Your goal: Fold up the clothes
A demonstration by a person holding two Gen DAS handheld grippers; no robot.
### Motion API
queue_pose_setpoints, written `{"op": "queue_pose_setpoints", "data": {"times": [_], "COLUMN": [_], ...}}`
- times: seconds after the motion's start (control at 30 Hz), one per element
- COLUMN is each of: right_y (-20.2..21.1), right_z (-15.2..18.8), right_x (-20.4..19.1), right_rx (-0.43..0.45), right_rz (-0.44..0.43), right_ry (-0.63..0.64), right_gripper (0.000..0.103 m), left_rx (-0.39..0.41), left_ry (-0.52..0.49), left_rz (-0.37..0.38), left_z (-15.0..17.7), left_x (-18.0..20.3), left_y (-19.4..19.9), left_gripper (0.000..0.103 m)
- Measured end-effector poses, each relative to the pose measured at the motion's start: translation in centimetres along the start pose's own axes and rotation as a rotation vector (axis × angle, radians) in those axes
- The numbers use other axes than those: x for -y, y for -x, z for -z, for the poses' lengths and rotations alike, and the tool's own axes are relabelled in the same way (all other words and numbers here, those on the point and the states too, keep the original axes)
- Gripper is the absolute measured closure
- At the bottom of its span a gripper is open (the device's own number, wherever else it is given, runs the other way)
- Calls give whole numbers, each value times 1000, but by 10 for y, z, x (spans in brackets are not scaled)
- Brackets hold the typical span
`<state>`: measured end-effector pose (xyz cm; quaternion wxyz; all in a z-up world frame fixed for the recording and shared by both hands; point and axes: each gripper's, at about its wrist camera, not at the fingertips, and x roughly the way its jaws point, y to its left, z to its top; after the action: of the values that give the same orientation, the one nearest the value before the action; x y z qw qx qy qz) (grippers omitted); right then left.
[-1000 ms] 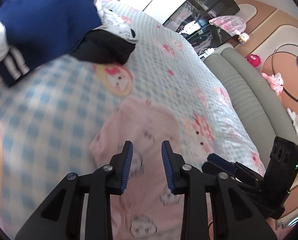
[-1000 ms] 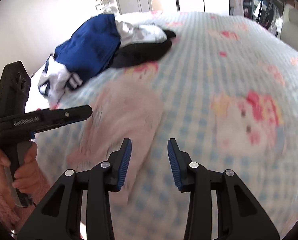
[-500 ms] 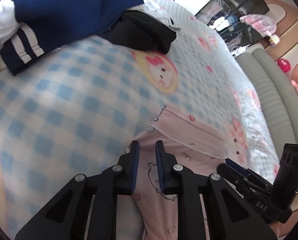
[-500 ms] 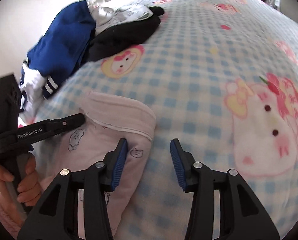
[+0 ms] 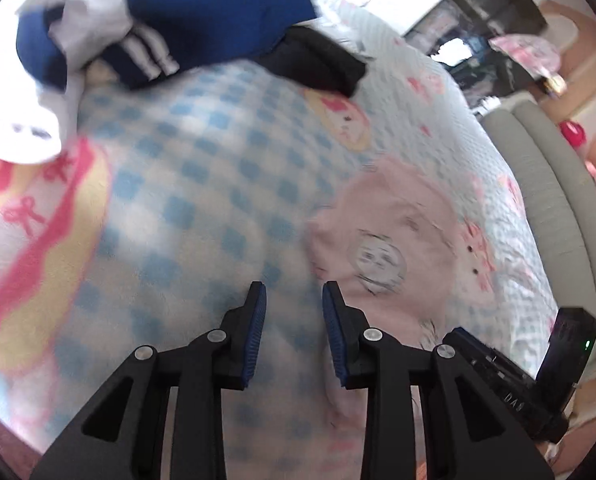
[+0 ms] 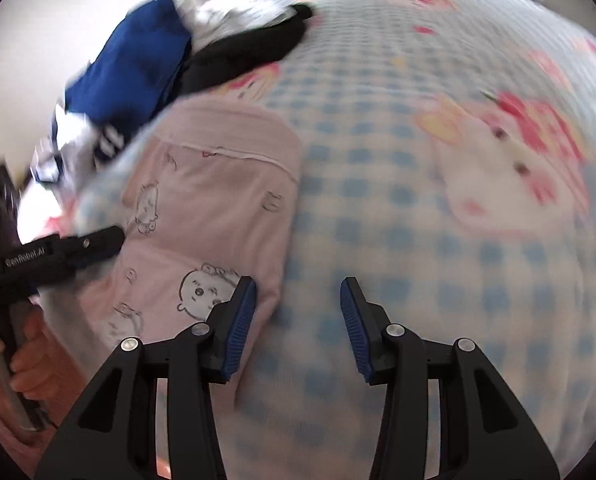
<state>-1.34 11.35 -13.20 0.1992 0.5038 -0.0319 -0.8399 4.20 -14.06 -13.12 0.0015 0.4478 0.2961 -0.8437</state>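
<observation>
A pink garment with small cartoon prints (image 6: 214,208) lies flat on the blue checked bedspread (image 6: 397,240); it also shows in the left wrist view (image 5: 397,248). My left gripper (image 5: 294,312) is open and empty, just left of the garment's edge. My right gripper (image 6: 298,316) is open and empty over the garment's right edge, its left finger above the cloth. The left gripper shows in the right wrist view (image 6: 98,244) at the garment's left side.
A pile of clothes lies at the far side of the bed: a navy garment with white stripes (image 5: 202,12), a black one (image 5: 317,60) and white ones. A grey sofa (image 5: 549,208) runs along the bed's right side.
My left gripper has opened, let go of the pink garment and drawn back to the left. The garment now lies spread on the bed. My right gripper has opened wider.
</observation>
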Motion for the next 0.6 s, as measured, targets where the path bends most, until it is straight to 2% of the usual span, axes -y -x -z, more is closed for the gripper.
{"op": "queue_pose_setpoints", "data": {"times": [0.1, 0.13, 0.2, 0.23, 0.3, 0.33, 0.4, 0.47, 0.5, 0.53, 0.6], "right_y": [20, 24, 20, 16, 9, 8, 13, 18, 21, 21, 24], "right_z": [12, 17, 25, 28, 34, 35, 36, 38, 38, 39, 39], "right_x": [-6, -10, -20, -23, -27, -26, -21, -14, -11, -7, 3], "right_rx": [31, 37, 15, 2, -23, -25, -20, -11, -6, -6, -11], "right_rz": [-55, -75, -88, -75, -18, -2, 56, 122, 146, 103, -36], "right_ry": [14, 30, 68, 87, 124, 132, 126, 115, 106, 80, -9], "right_gripper": [59, 59, 59, 59, 58, 58, 57, 57, 57, 57, 57], "left_rx": [-33, -34, -60, -96, -125, -114, -62, -42, -53, -64, -84], "left_ry": [-56, -70, -77, -40, 80, 95, 37, 5, 15, 22, 3], "left_rz": [130, 112, -17, -61, -16, -24, -111, -56, 10, 61, 25], "left_z": [19, 25, 32, 33, 34, 34, 33, 31, 32, 33, 38], "left_x": [19, 23, 23, 15, -2, -3, 7, 13, 14, 16, 23], "left_y": [5, 2, -11, -18, -16, -9, 5, 13, 11, 8, -4], "left_gripper": [68, 68, 68, 67, 66, 66, 69, 68, 68, 68, 68]}}
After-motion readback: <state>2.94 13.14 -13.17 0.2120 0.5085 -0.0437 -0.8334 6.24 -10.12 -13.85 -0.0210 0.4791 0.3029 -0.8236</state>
